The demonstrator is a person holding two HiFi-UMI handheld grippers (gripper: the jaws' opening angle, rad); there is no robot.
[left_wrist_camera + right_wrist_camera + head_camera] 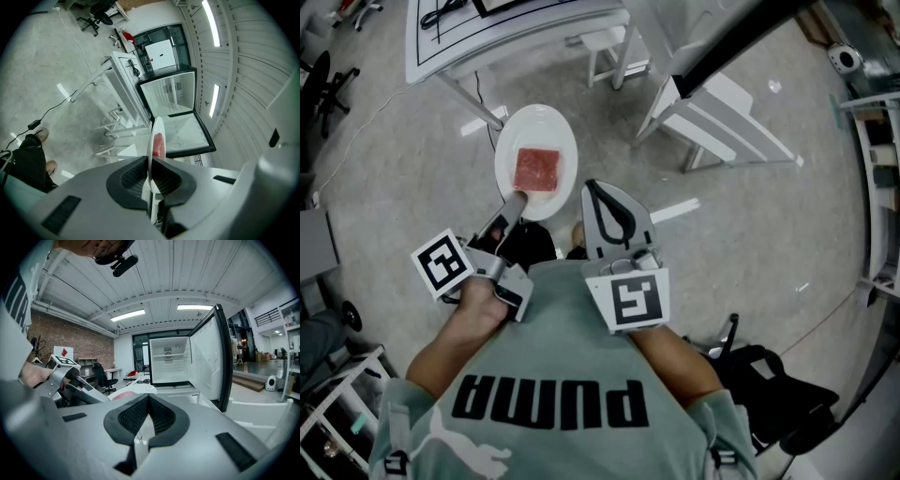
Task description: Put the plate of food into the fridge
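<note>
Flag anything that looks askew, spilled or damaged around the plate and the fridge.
Nothing stands out. The left gripper clamps the plate by its rim, about level, with the red food in its middle, none spilled. The fridge stands open ahead; the right gripper is shut and empty.

Near rim of plate (158,126) unseen inside left gripper (150,161)

Head view steeply down, gripper views forward, sharing open fridge (169,360)

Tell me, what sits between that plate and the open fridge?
Nothing solid: in the right gripper view, only open air separates the plate from the fridge, which stands wide open.
</note>
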